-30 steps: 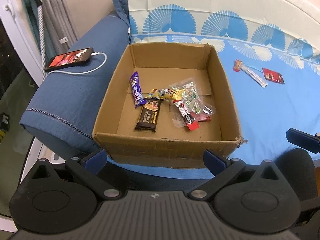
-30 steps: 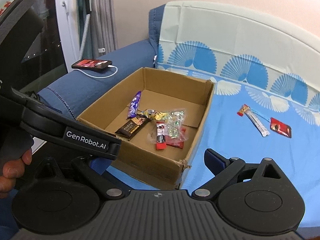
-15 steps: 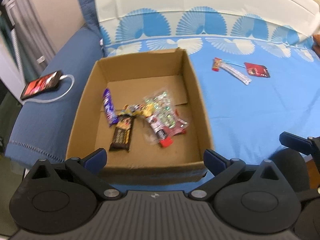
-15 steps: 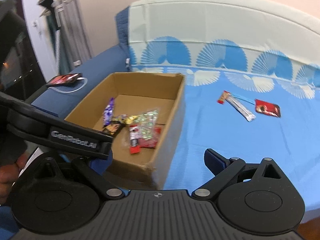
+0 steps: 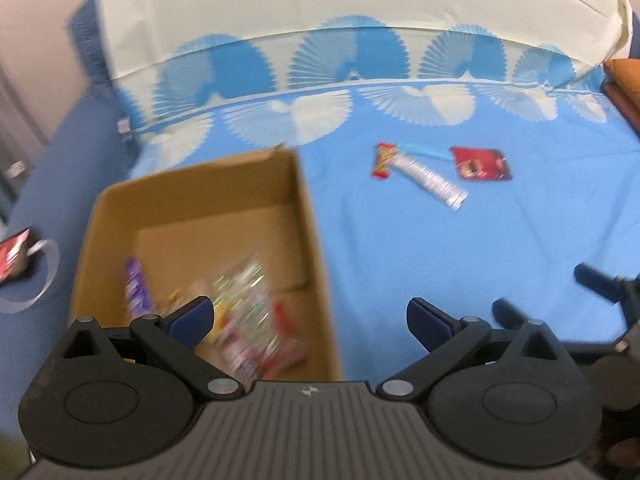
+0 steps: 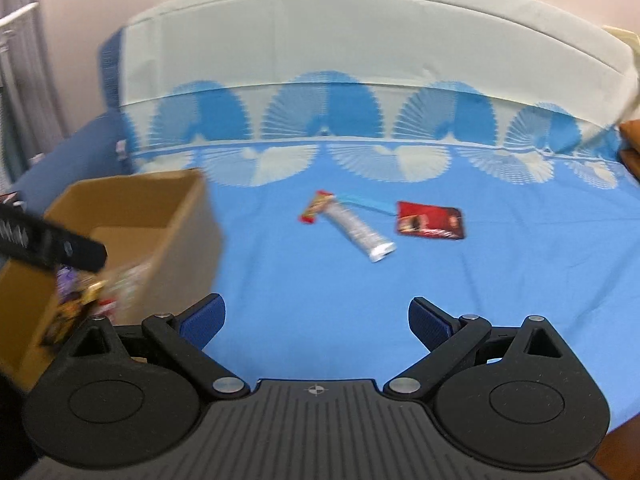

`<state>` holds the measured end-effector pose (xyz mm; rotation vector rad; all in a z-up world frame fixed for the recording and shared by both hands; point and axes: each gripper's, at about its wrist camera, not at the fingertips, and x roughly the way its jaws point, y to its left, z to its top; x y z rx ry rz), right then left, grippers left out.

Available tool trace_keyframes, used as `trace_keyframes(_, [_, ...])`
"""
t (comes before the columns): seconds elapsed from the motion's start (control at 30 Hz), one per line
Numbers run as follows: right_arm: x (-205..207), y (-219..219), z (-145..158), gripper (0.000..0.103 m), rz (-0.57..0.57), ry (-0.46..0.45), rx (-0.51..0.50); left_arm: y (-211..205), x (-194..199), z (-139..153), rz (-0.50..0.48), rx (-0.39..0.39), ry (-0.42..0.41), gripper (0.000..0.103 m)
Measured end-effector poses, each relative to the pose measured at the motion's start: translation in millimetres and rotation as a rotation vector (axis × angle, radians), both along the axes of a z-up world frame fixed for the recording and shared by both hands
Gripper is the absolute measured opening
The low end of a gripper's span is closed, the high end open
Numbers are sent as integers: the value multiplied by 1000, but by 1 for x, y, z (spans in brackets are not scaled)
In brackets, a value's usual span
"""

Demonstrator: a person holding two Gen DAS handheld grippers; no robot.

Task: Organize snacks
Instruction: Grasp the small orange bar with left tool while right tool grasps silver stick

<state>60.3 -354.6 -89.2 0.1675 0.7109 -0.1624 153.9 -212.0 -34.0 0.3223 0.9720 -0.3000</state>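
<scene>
An open cardboard box (image 5: 308,216) stands on the blue bed sheet, with several snack packets (image 5: 248,320) inside; the box also shows at the left of the right wrist view (image 6: 188,224). On the sheet to its right lie a small red-yellow bar (image 6: 316,207), a silver tube-shaped packet (image 6: 360,232), a thin blue stick (image 6: 366,202) and a flat red packet (image 6: 431,220); these also show in the left wrist view (image 5: 436,182). My left gripper (image 5: 310,318) is open and empty over the box's right wall. My right gripper (image 6: 316,322) is open and empty, well short of the loose snacks.
A phone on a white cable (image 5: 14,256) lies on the dark blue sofa arm left of the box. The headboard cover (image 6: 360,52) with blue fans rises behind. An orange cushion (image 5: 624,84) sits at the far right. The right gripper's fingertip (image 5: 596,280) shows in the left wrist view.
Both grippers have swung to the right, away from the box and toward the loose snacks on the sheet. Both stay open and empty.
</scene>
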Motion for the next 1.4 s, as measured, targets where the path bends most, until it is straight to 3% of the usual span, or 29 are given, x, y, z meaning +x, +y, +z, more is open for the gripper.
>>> trace_keyframes(0.2, [71,-45,-42,99,2,11,-42,-82,116,-37,-64,-4,109,103])
trace_keyframes(0.4, [163,-72,-102,98,95,56,-42,-154,242,-122,-83,40,215,103])
trace_keyframes(0.6, [232,-80,-160,98,176,91,-49,-179,309,-196,-107,125,283,103])
trace_keyframes(0.67, [244,-84,-173,102,177,87,-45,-177,319,-205,-131,97,300,103])
trace_keyframes(0.7, [245,-82,-176,101,177,60,-59,-175,322,-204,-138,72,304,102])
trace_keyframes(0.73, [246,-81,-176,100,183,49,-69,-174,322,-203,-141,68,299,94])
trace_keyframes(0.77, [245,-80,-176,89,184,31,-77,-173,321,-201,-149,52,296,70])
trace_keyframes(0.8, [242,-78,-175,65,185,7,-92,-173,317,-196,-160,36,288,50])
trace_keyframes(0.83, [239,-75,-173,48,198,-7,-107,-173,312,-193,-169,47,275,33])
trace_keyframes(0.87, [237,-72,-171,32,210,-3,-123,-173,308,-190,-170,57,276,33])
trace_keyframes(0.9, [234,-70,-168,27,205,10,-122,-170,303,-188,-157,47,287,32])
trace_keyframes(1.1, [201,-70,-145,23,91,87,-14,-154,252,-156,-128,9,286,31])
trace_keyframes(1.4, [98,-37,-76,23,18,60,22,-108,150,-78,-124,-87,251,31])
